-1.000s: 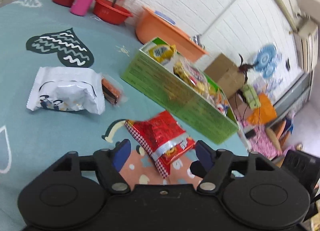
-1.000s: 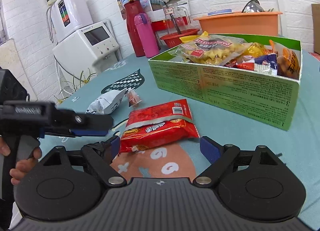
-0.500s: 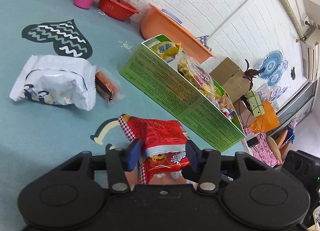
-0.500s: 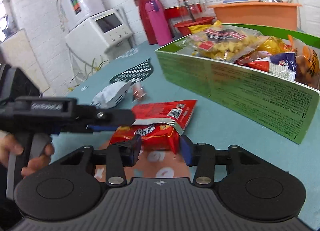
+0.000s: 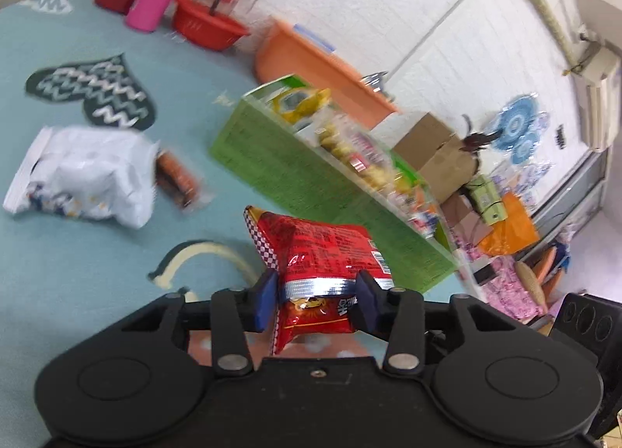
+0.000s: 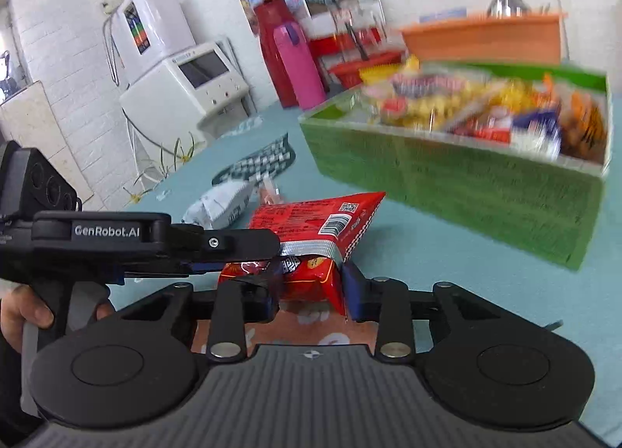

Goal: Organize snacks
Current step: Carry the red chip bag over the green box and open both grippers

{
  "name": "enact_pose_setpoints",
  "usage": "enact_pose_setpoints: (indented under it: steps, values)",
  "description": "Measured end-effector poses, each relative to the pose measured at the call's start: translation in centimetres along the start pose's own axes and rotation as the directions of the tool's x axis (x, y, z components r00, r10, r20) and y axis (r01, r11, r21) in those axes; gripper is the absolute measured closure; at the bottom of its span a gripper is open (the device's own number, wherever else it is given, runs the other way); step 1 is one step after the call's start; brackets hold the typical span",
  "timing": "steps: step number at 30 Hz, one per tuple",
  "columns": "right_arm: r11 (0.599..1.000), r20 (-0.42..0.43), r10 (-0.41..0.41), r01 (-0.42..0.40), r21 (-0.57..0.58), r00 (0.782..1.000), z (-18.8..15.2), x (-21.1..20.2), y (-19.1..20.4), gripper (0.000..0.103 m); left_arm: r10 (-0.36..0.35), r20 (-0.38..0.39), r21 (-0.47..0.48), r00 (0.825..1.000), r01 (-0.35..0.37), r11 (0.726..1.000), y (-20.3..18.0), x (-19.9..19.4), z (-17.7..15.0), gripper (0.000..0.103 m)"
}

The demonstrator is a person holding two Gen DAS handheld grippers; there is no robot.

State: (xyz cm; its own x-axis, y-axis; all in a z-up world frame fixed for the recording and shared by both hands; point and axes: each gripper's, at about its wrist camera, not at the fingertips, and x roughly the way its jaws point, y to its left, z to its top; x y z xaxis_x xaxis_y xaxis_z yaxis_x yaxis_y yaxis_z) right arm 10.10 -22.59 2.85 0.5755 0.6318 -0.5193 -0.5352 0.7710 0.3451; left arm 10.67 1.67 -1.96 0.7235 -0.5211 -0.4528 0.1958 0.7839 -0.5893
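While clamped from both sides, red snack packet (image 5: 322,253) held above teal table (image 5: 85,253), raised clear of surface. Left tool (image 5: 317,298) closed on packet at silver seam band; blue fingers (image 5: 266,298) pressed against either edge. Right tool (image 6: 309,290) likewise clenched on same packet (image 6: 311,238), near its lower end. Left tool body visible in right wrist view, entering from left and overlapping packet. Green box (image 5: 311,191) positioned beyond packet, apart from it, filled with assorted snack bags. White snack bag (image 5: 81,183) lying on table to left, with small orange-brown packet (image 5: 177,180) just beside it. Pink bottle (image 6: 297,65), red flask (image 6: 272,44), red bowl (image 5: 206,24) and orange basin (image 5: 322,71) located at far table edge
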Motion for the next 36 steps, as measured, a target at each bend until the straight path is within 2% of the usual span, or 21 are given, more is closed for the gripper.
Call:
enact_pose_setpoints:
  steps: [7, 15, 20, 27, 28, 29, 30, 31, 32, 34, 36]
  values:
    - [0.994, 0.190, -0.066, 0.082, -0.076, 0.979, 3.4, -4.1, 0.3, 0.045, -0.087, 0.072, 0.143, 0.994, 0.076, 0.987, -5.4, 0.5, 3.9, 0.032]
    - [0.984, 0.317, -0.164, 0.175, -0.008, 0.934, 7.3, -5.0, -3.5, 0.045, -0.134, 0.040, 0.241, 0.990, 0.120, 0.963, -9.5, 6.3, 8.7, 0.031]
    - [0.979, 0.349, -0.203, 0.192, 0.066, 0.915, 8.8, -4.2, -6.7, 0.045, -0.143, 0.000, 0.244, 0.990, 0.139, 0.960, -10.1, 10.4, 11.1, 0.031]
    - [0.971, 0.346, -0.226, 0.185, 0.148, 0.911, 9.0, -2.6, -9.7, 0.045, -0.103, -0.042, 0.248, 0.994, 0.111, 0.962, -9.9, 14.7, 12.1, 0.031]
    - [0.969, 0.342, -0.233, 0.189, 0.156, 0.910, 8.9, -2.3, -10.0, 0.045, -0.099, -0.047, 0.246, 0.994, 0.107, 0.963, -9.7, 15.2, 12.1, 0.029]
    - [0.968, 0.337, -0.237, 0.191, 0.163, 0.911, 8.7, -2.0, -10.4, 0.044, -0.090, -0.055, 0.245, 0.994, 0.100, 0.964, -9.4, 15.8, 12.2, 0.022]
    - [0.966, 0.331, -0.242, 0.196, 0.166, 0.912, 8.6, -1.6, -10.8, 0.041, -0.075, -0.057, 0.240, 0.996, 0.087, 0.967, -9.1, 16.3, 12.2, 0.017]
    - [0.965, 0.322, -0.248, 0.203, 0.167, 0.914, 8.4, -1.2, -11.0, 0.037, -0.058, -0.054, 0.234, 0.997, 0.069, 0.970, -8.9, 16.7, 12.1, 0.000]
    - [0.963, 0.308, -0.258, 0.216, 0.164, 0.916, 8.3, -0.7, -11.3, 0.033, -0.045, -0.048, 0.224, 0.998, 0.055, 0.973, -8.4, 16.8, 12.0, 0.000]
    - [0.951, 0.285, -0.306, 0.276, 0.142, 0.908, 7.9, -0.2, -11.3, 0.004, -0.035, -0.030, 0.203, 0.999, 0.041, 0.978, -7.8, 16.5, 11.8, 0.000]
    - [0.940, 0.295, -0.343, 0.324, 0.111, 0.892, 7.3, -0.3, -11.1, 0.000, -0.031, -0.018, 0.198, 0.999, 0.034, 0.980, -7.5, 16.0, 11.7, 0.000]
